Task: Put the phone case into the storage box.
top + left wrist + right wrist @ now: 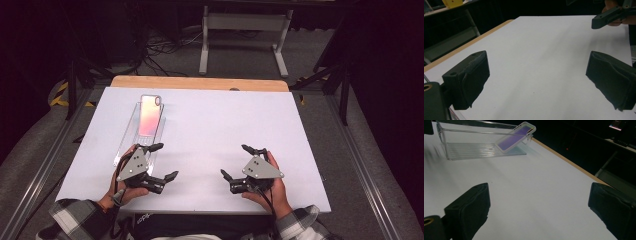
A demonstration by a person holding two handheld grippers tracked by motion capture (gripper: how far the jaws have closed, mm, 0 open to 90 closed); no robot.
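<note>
A clear plastic tray (131,131) lies on the left of the white table top, and a pink phone case (150,115) leans in it with its top end propped on the far rim. In the right gripper view the phone case (515,136) looks purple inside the tray (461,151). My left gripper (164,161) is open just in front of the tray's near end, with nothing between its jaws. My right gripper (235,161) is open over the bare table at the right, also holding nothing. The right gripper's jaw tip (607,17) appears at the top right of the left gripper view.
The white table top (210,125) has a wooden strip (200,82) along its far edge. Metal rails run along both sides of the table. A white frame leg (204,40) and cables stand on the floor beyond.
</note>
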